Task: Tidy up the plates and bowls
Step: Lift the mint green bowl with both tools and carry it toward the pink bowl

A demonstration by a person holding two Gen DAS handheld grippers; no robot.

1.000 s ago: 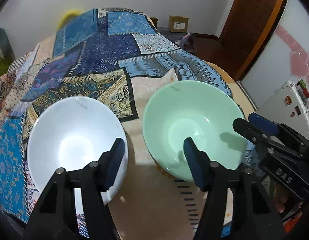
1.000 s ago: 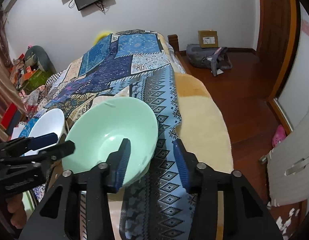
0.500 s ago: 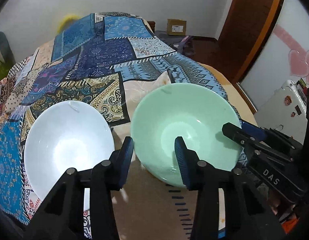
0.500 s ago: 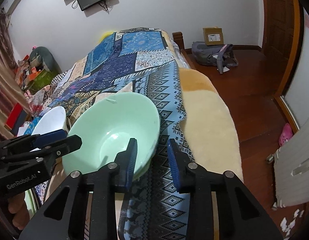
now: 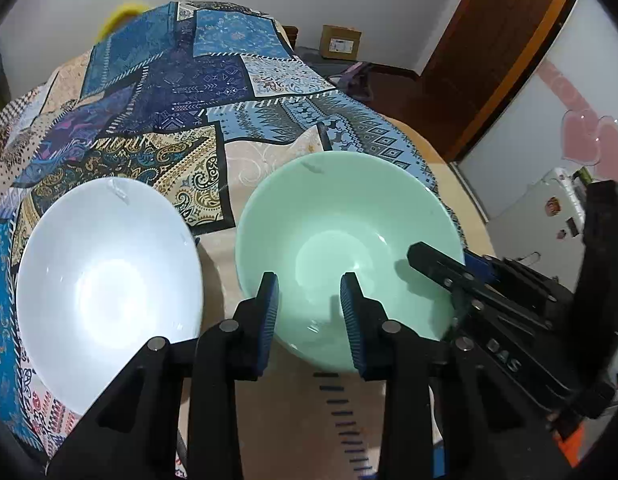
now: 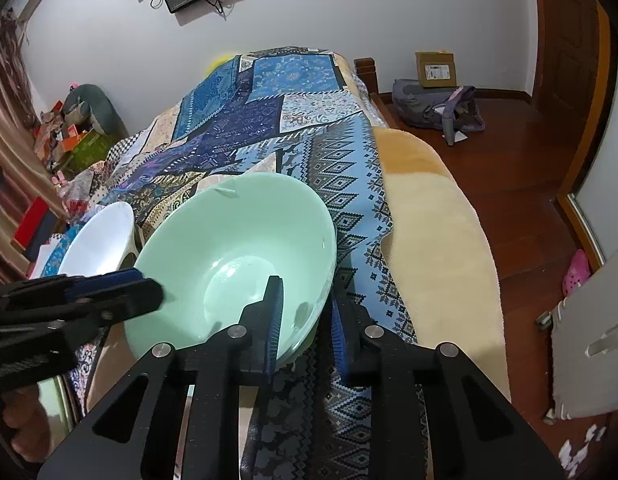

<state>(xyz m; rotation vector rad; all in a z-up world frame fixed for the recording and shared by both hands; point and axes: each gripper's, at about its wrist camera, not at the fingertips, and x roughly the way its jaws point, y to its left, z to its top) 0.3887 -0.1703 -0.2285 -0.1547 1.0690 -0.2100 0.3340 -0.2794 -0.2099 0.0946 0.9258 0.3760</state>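
A mint green bowl sits on the patchwork bedspread, with a white bowl to its left. My left gripper straddles the green bowl's near rim, one finger inside and one outside, jaws narrowed but with a gap. My right gripper straddles the green bowl's right rim, jaws close to the wall; contact is not clear. The white bowl shows at the left of the right wrist view. The right gripper also shows in the left wrist view.
The patchwork bedspread covers the bed. A cream fleece blanket lies along the bed's right edge above the wooden floor. A grey backpack and a cardboard box are by the far wall.
Both grippers have narrowed their jaws and moved onto the green bowl's rim. The left gripper shifted right from between the two bowls to the green bowl.
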